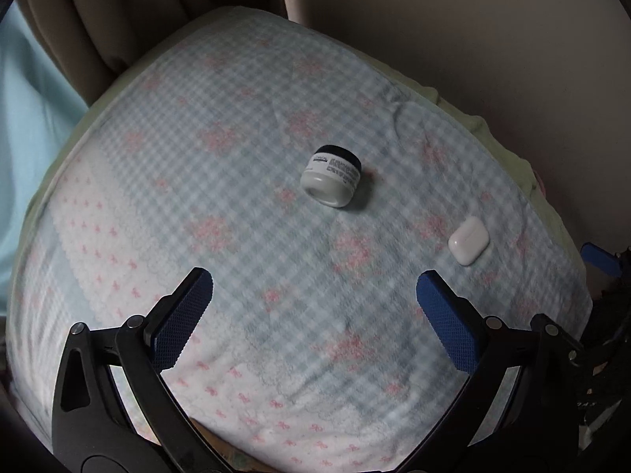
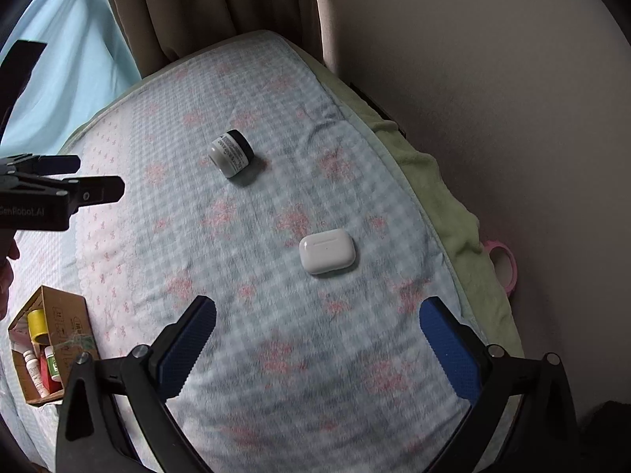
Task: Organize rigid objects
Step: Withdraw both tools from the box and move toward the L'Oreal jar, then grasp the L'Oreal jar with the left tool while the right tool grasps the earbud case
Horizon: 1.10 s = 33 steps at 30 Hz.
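A small white jar with a black lid [image 1: 331,176] [image 2: 231,153] lies on its side on the checked blanket. A white earbud case [image 1: 468,240] [image 2: 326,251] lies flat to its right. My left gripper [image 1: 315,280] hangs open above the blanket, short of the jar, with nothing between its blue pads. My right gripper [image 2: 317,307] is open too, just short of the earbud case. The left gripper [image 2: 90,177] also shows at the left edge of the right wrist view. A cardboard box [image 2: 49,347] holding a yellow tape roll and small bottles sits at the lower left.
The blue-and-pink checked blanket [image 1: 221,205] [image 2: 276,354] covers a bed with a green sheet edge [image 2: 434,181]. Brown curtains [image 2: 189,12] and a beige wall [image 2: 493,98] stand behind. A pink tape roll [image 2: 504,264] lies by the wall, off the bed's right edge.
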Tool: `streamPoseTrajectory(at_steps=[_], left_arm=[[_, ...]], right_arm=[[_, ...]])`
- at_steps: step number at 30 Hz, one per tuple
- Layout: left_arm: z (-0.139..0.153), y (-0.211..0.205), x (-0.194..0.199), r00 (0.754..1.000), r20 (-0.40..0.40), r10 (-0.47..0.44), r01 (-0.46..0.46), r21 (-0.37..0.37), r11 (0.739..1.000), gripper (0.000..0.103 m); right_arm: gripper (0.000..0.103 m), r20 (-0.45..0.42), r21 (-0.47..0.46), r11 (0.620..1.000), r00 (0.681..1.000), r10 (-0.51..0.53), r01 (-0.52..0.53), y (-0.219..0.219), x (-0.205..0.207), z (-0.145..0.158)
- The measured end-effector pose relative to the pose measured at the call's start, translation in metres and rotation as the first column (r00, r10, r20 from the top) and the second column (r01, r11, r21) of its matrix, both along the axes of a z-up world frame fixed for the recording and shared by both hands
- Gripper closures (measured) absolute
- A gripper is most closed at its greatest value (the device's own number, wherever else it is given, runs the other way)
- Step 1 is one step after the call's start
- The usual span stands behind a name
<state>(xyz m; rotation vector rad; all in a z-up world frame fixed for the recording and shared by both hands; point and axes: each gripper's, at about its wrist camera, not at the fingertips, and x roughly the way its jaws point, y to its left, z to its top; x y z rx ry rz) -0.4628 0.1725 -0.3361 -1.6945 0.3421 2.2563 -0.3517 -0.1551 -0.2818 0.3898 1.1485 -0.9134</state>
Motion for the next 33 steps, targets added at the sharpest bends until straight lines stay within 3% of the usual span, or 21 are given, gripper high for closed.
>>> streamPoseTrajectory(at_steps=[8, 10, 14, 16, 19, 22, 28, 33], left_arm=[[-0.083, 0.040, -0.060, 0.991, 0.043, -0.130, 0.131, -0.025, 0.991, 0.000], [-0.096, 0.045, -0.066, 0.986, 0.043, -0.159, 0.161, -0.045, 0.986, 0.001], [-0.114, 0.048, -0.076, 0.985, 0.051, -0.166, 0.168, -0.042, 0.985, 0.002], [-0.121, 0.048, -0.081, 0.985, 0.055, -0.164, 0.166, -0.044, 0.985, 0.008], [-0.130, 0.046, -0.086, 0.985, 0.075, -0.157, 0.160, -0.034, 0.987, 0.017], [-0.131, 0.043, -0.089, 0.987, 0.070, -0.145, 0.146, -0.012, 0.989, 0.024], [-0.127, 0.046, -0.095, 0.986, 0.072, -0.148, 0.147, 0.021, 0.989, 0.048], [-0.126, 0.048, -0.093, 0.984, 0.067, -0.165, 0.165, 0.002, 0.986, 0.048]], right_arm=[[0.000, 0.001, -0.022, 0.999, 0.999, 0.035, -0.035, -0.038, 0.004, -0.066], [0.006, -0.012, -0.017, 0.998, 0.998, 0.056, -0.057, -0.045, 0.007, -0.080], [0.008, -0.010, 0.005, 0.998, 0.998, 0.060, -0.060, -0.055, 0.009, -0.102], [0.009, -0.003, 0.014, 0.999, 0.999, 0.052, -0.052, -0.059, 0.009, -0.109], [0.025, 0.001, 0.032, 0.999, 0.999, 0.041, -0.041, -0.064, 0.008, -0.115], [0.031, 0.016, 0.022, 1.000, 1.000, 0.021, -0.022, -0.066, 0.004, -0.113], [0.045, 0.033, 0.022, 1.000, 0.999, -0.022, 0.021, -0.071, -0.004, -0.107], [0.045, 0.041, 0.036, 0.999, 0.998, -0.040, 0.038, -0.073, -0.009, -0.103]])
